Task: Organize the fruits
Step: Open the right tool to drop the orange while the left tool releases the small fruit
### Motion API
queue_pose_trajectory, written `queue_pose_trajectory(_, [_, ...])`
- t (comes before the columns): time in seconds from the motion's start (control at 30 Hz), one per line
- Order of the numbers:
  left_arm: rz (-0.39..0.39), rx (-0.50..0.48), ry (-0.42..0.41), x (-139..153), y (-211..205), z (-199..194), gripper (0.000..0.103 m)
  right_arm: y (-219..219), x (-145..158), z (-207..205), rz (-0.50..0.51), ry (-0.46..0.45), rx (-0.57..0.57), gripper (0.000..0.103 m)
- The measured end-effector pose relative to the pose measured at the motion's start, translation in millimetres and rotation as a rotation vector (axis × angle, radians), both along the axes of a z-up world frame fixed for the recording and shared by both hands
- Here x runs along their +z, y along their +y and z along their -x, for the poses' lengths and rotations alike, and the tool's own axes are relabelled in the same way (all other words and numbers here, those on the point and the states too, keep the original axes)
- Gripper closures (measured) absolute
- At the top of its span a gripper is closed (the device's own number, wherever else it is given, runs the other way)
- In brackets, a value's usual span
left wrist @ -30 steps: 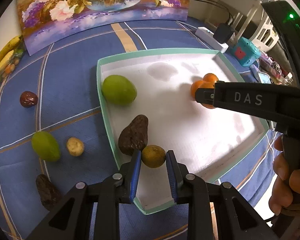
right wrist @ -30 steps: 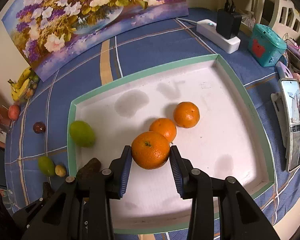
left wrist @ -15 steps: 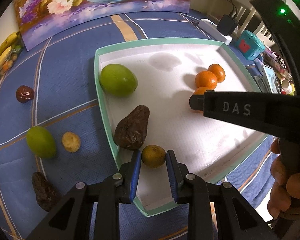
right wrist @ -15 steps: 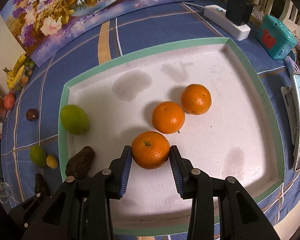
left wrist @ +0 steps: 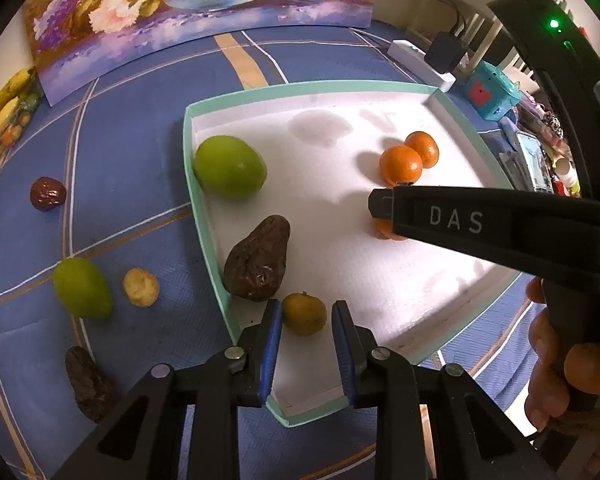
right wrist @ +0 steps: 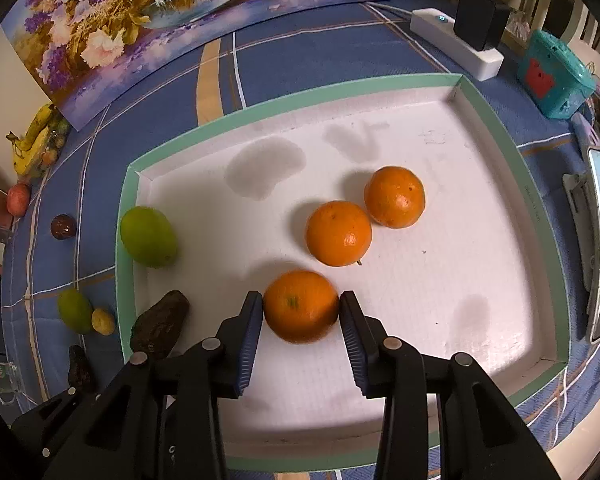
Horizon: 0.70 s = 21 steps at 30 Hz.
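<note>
matt white tray [right wrist: 534, 204], glossy oranges [right wrist: 339, 233], wrinkled rough avocado [left wrist: 258, 266], woven blue cloth [left wrist: 112, 184].

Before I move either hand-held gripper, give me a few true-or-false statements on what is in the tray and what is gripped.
1. Two green fruits lie in the tray. False: one green fruit is inside; the second green fruit is outside on the cloth.
2. The right hand-held gripper is empty. False: its pads press on an orange.
3. An avocado lies in the tray by its left wall. True.
4. The small citrus sits between the fingers of the left hand-held gripper. True.
</note>
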<state>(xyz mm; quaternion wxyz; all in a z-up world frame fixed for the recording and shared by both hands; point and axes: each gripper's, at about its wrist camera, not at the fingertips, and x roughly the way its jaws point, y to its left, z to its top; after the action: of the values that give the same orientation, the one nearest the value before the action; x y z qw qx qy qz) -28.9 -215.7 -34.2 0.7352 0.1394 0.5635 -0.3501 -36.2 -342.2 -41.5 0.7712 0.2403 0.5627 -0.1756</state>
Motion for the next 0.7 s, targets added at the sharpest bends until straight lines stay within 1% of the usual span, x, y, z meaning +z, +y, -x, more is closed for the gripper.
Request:
queue_pose_trajectory(0.17, [0.019,0.005,-0.007,10,4,-2,0.074,0,11,2,0.019,-0.032,-0.013,0.062])
queue_pose_trajectory(0.37, [0.060,0.019,-0.028,26,13,-5,0.074,-2,38,9,0.036,-0.144,-0.044,0.062])
queue_pose_trajectory(0.47, [0.077,0.037,-0.033,33,19,-9,0.072,-3,47,10,0.044,-0.174,-0.054,0.062])
queue_pose_trajectory(0.7, [0.123,0.094,-0.035,45,38,-22,0.072,-3,50,14,0.040,-0.190,-0.069,0.062])
